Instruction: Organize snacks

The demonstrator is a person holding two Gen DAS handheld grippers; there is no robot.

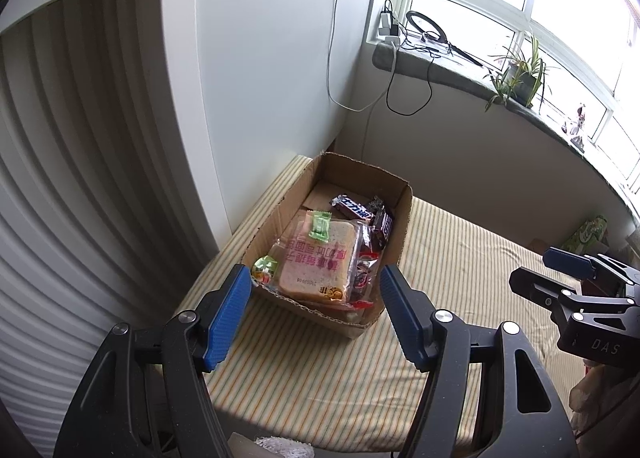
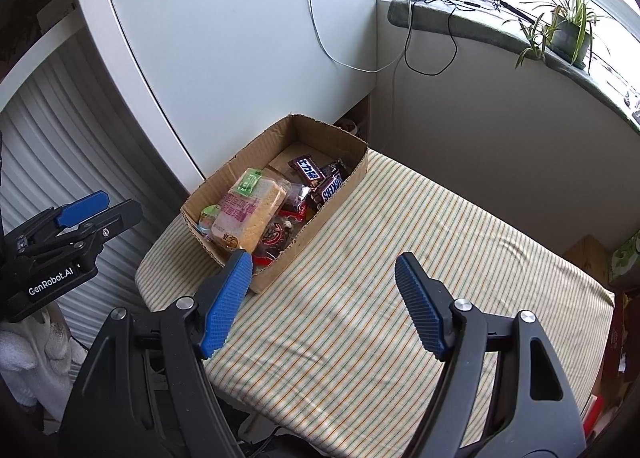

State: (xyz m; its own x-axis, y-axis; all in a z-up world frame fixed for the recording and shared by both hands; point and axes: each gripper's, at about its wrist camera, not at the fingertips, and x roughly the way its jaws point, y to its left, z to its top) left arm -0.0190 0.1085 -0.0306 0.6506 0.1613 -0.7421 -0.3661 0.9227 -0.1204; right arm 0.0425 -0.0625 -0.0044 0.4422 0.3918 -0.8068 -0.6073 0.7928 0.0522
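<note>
An open cardboard box (image 1: 402, 214) (image 2: 356, 166) sits on the striped table at its far left corner. It holds a wrapped bread slice (image 1: 320, 262) (image 2: 250, 214), dark Snickers bars (image 1: 352, 207) (image 2: 330, 184), small green packets (image 1: 320, 225) (image 2: 249, 183) and red-wrapped snacks (image 1: 362, 278). My left gripper (image 1: 316, 278) is open and empty, just in front of the box's near end. My right gripper (image 2: 324, 262) is open and empty, above the cloth to the right of the box. Each gripper shows in the other's view, the right one (image 1: 568, 262) and the left one (image 2: 86, 210).
The striped cloth (image 2: 400, 258) covers the table. A white cabinet (image 2: 240, 38) stands behind the box. A windowsill (image 2: 500, 26) carries cables, a ring light and a potted plant (image 2: 568, 30). A green package (image 1: 590, 232) lies at the table's far right.
</note>
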